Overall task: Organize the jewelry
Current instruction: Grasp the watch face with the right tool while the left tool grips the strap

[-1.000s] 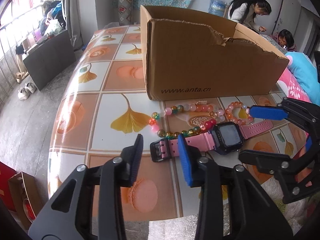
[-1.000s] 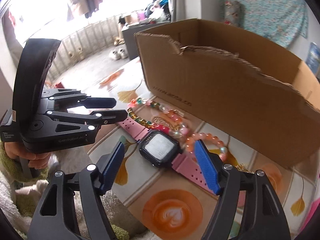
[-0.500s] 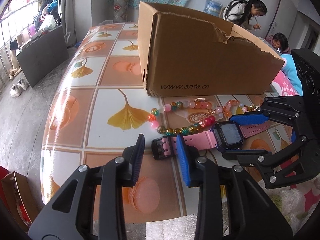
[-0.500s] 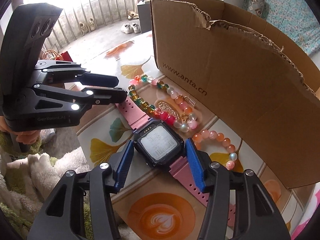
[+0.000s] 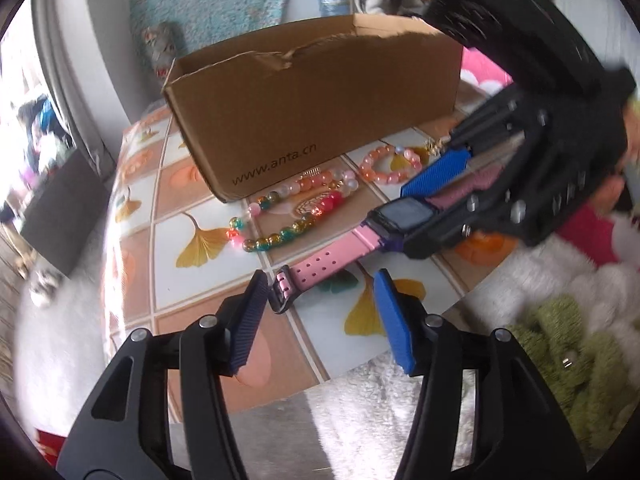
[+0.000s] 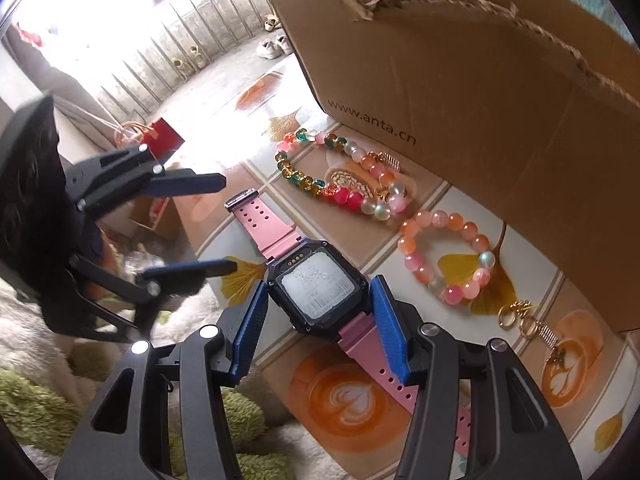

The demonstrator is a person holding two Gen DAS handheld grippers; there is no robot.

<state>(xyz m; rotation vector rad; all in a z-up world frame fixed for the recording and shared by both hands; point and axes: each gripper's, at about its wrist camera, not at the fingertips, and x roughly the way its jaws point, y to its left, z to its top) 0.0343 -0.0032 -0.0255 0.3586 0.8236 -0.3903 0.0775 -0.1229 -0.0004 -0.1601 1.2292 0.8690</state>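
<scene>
Jewelry is spread on the tiled tabletop (image 6: 224,92) in front of a torn cardboard box (image 6: 500,92) printed with a web address: a pink-strapped digital watch (image 6: 318,292), a multicolored bead strand (image 6: 340,178), an orange-pink bead bracelet (image 6: 448,256) and a small gold clasp piece (image 6: 528,326). The watch lies flat near the table's front edge, its case bracketed by the right gripper (image 6: 318,320), whose blue pads (image 6: 386,328) are seen just beside both sides of the case. Whether they actually press on it cannot be told from either view; the jaws are held half closed around it. The buckle end of the strap (image 5: 320,276) lies between the fingers of the left gripper (image 5: 320,316), whose jaws are opening, well clear of the strap on the right side.

The step in hand is judged to be securing the watch for a lift toward the box. It would be done well if the case were squeezed squarely across its flat sides, low enough that the pads do not ride up onto the bezel. The free strap should be supported or left to hang clear, so that the bead strand lying just behind it is not dragged. The lift should be kept steady until the torn rim of the box is cleared.
</scene>
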